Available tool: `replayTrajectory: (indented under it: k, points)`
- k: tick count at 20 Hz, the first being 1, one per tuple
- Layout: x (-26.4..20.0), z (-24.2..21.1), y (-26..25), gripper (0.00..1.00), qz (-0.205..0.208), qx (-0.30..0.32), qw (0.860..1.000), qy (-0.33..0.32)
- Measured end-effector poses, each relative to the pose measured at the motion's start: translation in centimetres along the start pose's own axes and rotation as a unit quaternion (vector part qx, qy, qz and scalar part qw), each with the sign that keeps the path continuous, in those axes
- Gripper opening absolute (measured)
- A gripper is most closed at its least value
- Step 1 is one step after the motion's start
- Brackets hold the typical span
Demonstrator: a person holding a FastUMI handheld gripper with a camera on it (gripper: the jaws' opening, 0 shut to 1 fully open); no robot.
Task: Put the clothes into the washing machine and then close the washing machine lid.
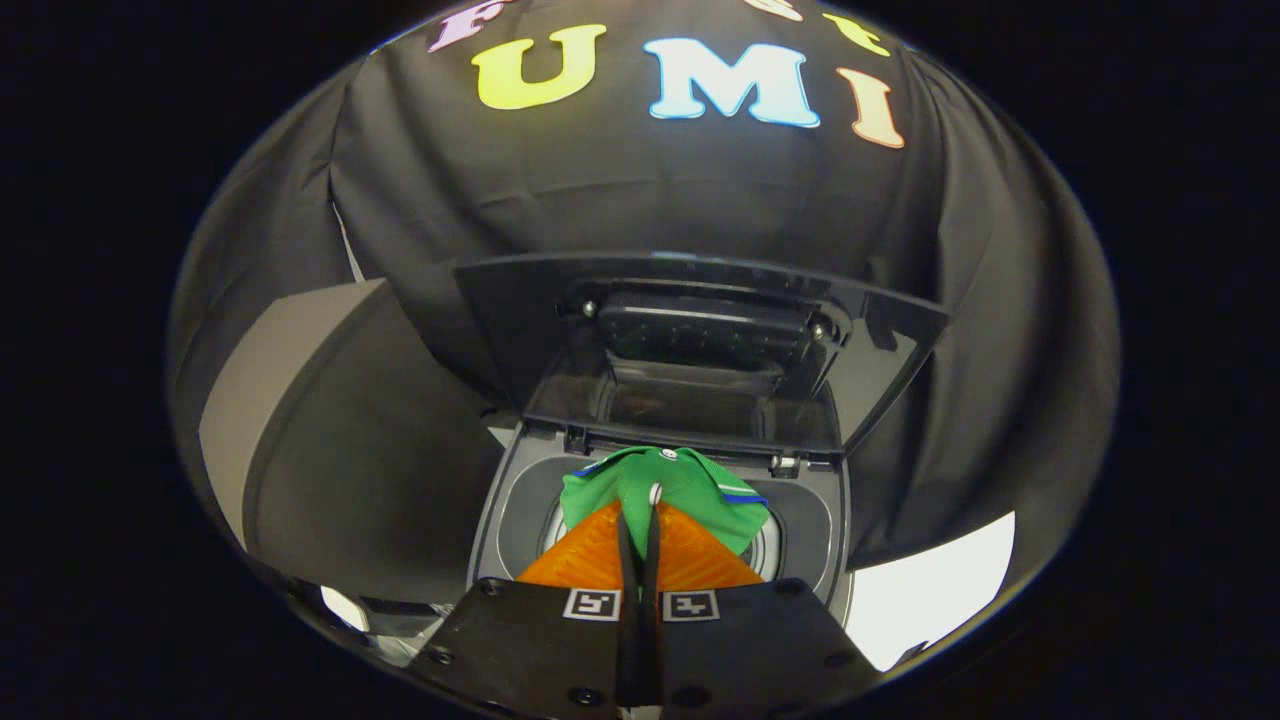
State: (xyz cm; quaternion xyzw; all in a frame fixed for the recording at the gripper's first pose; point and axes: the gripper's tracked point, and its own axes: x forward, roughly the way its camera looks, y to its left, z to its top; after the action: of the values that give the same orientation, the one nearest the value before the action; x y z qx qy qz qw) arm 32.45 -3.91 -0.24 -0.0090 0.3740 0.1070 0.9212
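black booth cloth hangs behind, and before it the gripper [640, 520] pinches its two fingers closed on a green polo shirt with white buttons [665, 490], held over the round drum of the grey top-loading washing machine [500, 510], whose dark transparent lid [700, 345] stands raised beyond.

We see the green garment [660, 490] as soft knit cloth, matt, pinched between the closed fingers of the gripper [640, 520]. At twelve o'clock from them, the raised lid [700, 345] looks like smooth, glossy dark plastic. The washing machine [510, 500] rim appears smooth grey plastic with a dull sheen.
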Motion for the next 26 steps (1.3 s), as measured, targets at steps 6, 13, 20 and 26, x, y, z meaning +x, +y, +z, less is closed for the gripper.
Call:
replayTrajectory:
  k: [6,13,20,26]
  points:
    - [3.4,-2.7,-0.6,0.01,-0.010,0.007,1.000,0.027]
    - [7.0,-6.0,-1.6,0.01,-0.017,0.033,0.997,0.073]
    - [8.8,-8.6,-2.1,0.01,-0.023,0.030,0.993,0.109]
    - [8.9,-8.8,-2.1,0.02,-0.021,0.033,0.993,0.112]
